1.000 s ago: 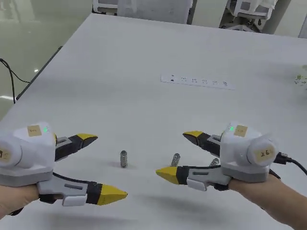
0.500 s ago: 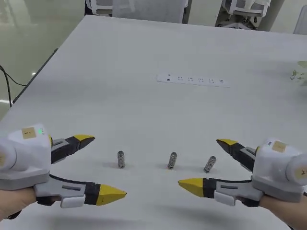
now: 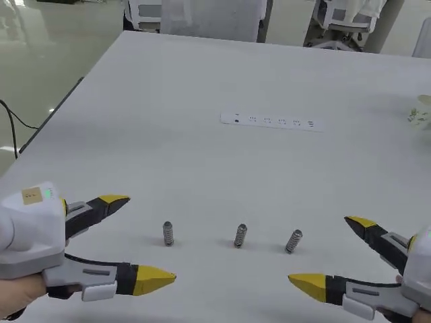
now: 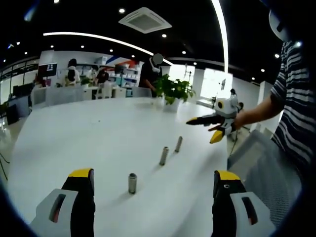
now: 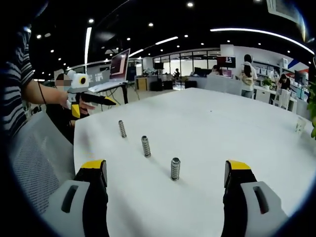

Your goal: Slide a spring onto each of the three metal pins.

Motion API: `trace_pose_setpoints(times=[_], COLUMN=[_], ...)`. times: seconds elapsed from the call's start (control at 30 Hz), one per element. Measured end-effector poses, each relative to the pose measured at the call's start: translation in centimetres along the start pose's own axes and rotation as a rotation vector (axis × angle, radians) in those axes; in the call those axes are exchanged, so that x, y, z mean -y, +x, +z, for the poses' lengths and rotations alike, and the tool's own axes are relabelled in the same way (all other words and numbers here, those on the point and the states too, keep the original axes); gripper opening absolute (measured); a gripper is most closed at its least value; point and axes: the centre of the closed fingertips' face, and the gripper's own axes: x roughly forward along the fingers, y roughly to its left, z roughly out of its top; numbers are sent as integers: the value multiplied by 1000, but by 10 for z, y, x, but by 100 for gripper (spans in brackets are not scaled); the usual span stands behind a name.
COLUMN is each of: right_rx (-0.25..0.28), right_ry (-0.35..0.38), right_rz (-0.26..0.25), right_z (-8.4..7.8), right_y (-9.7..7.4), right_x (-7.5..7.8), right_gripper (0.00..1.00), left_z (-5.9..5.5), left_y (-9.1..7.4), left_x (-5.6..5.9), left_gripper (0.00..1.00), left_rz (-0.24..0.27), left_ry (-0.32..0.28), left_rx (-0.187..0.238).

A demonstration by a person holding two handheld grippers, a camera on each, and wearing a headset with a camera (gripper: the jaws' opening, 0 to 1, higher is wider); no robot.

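Three small metal pins stand in a row on the white table, each with a coiled spring around it: the left spring, the middle spring and the right spring. My left gripper is open at the lower left, its yellow tips pointing right toward the row. At the lower right my right gripper is open too, tips pointing left, a little to the right of the right spring. In the left gripper view the nearest spring stands between the jaws. The right gripper view shows its nearest spring likewise.
A white power strip lies flat on the table beyond the pins. A dark cable hangs off the left table edge. Chairs stand at the far end. A potted plant sits on the table's right side.
My right gripper has drawn back to the right, away from the row, uncovering the right spring. The left gripper has sunk slightly. The head camera has shifted.
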Motion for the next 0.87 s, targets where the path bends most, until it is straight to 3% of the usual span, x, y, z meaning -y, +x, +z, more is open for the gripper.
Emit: trace_pose_setpoints(times=[0.13,0.33,0.57,0.87], right_rx=[-17,-6,-26,-39], right_ry=[-42,-42,-60,-51], right_rz=[16,28,38,26], right_z=[-2,3,0,-6], right_y=[2,6,7,4], right_x=[-1,1,1,2], right_gripper=[99,99,99,99], left_z=[0,-3,-13,-10], left_y=[-1,-4,-9,-9], left_x=[2,-1,-1,-5], left_gripper=[98,98,98,98], left_rz=[1,14,28,40], left_ry=[2,-2,1,-9], left_rx=[2,-2,-21,-18])
